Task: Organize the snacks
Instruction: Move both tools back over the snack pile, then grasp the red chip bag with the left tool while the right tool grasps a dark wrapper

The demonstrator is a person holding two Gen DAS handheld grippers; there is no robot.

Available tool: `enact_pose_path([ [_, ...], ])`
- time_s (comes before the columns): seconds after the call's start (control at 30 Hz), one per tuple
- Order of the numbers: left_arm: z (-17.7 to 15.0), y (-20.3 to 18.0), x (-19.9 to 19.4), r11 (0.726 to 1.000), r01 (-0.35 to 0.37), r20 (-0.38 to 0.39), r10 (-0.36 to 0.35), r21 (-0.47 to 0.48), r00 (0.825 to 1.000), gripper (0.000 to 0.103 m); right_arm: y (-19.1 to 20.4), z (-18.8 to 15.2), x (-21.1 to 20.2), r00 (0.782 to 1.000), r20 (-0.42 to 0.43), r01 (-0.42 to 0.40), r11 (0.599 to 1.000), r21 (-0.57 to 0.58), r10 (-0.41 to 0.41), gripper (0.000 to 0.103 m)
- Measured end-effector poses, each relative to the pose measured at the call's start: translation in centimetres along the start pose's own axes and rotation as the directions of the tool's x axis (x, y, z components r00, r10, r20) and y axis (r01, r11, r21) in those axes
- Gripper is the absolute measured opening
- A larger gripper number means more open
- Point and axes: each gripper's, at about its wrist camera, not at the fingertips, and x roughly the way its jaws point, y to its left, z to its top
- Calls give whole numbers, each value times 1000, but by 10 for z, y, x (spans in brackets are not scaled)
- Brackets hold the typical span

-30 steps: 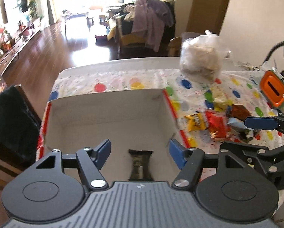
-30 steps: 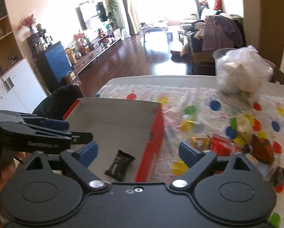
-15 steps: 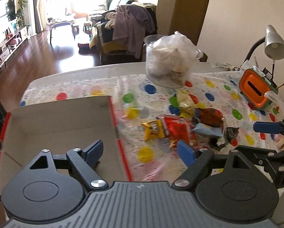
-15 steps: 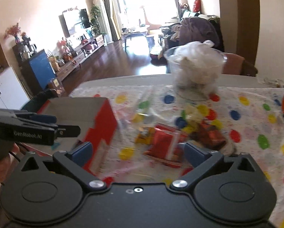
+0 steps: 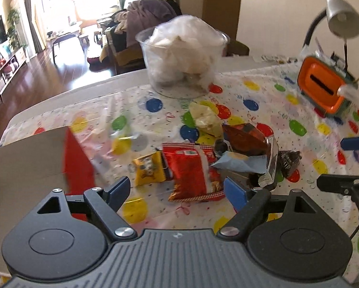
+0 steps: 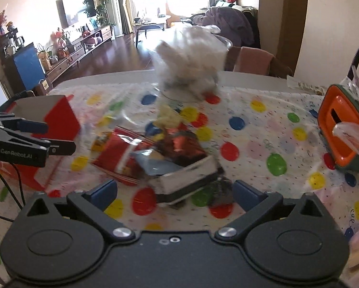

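Sunlit living-room floor and a sofa heaped with clothes are seen behind a desk (image 5: 263, 100) covered with a dotted cloth (image 6: 263, 129). On the cloth, a pile of snacks is gathered, taken here as the landmark. In the pile, a red packet (image 5: 191, 168) is seen with a yellow packet (image 5: 149, 169) touching its left edge, a pale blue packet (image 5: 237, 163) at its right, a dark brown packet (image 5: 245, 138) behind that, and a cream wrapper (image 5: 207, 117) at the far side. A small dark packet (image 5: 288, 162) lies just right of the pile.

Left of the pile, a cardboard box (image 5: 23, 163) with a red flap (image 5: 76, 158) is placed; what is inside cannot be made out. Behind the pile, a clear tub (image 5: 183, 57) stuffed with white bags is set. Far right of the pile, an orange holder (image 5: 323, 88) is stood, with a lamp (image 5: 343, 16) above it.

The left gripper (image 5: 177, 189) is held wide open and empty above the near edge of the pile, over the red packet. The right gripper (image 6: 174, 192) is likewise spread wide and empty, with the silver-edged end of the pile between its fingers (image 6: 247, 193), though contact cannot be told because of blur.
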Motion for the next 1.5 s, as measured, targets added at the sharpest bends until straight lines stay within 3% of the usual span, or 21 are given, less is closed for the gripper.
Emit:
enact_pose_path([
  [0.2, 4, -26, 42, 998, -31, -78, 35, 58, 996, 85, -29, -9, 30, 999, -45, 13, 1000, -25, -14, 103],
  [0.5, 18, -35, 96, 998, -51, -225, 54, 20, 973, 85, -65, -15, 80, 992, -124, 13, 1000, -15, -15, 98],
  [0.7, 24, -47, 121, 993, -88, -273, 106, 78, 956, 85, -75, -16, 100, 988, -153, 9, 1000, -2, -9, 93],
  [0.97, 29, -45, 140, 994, -87, -321, 106, 73, 941, 85, -80, -14, 118, 985, -169, -5, 1000, 31, 10, 78],
  [1.23, 28, -44, 146, 995, -73, -334, 92, 68, 938, 85, -81, -17, 117, 987, -162, 15, 1000, 25, -11, 55],
  [1.37, 28, -41, 145, 997, -66, -355, 74, 36, 932, 74, -81, -18, 114, 987, -157, 23, 999, 36, -18, 49],
  [1.5, 28, -39, 142, 997, -69, -354, 74, 26, 932, 70, -79, -20, 110, 988, -149, 44, 998, 37, -38, 41],
])
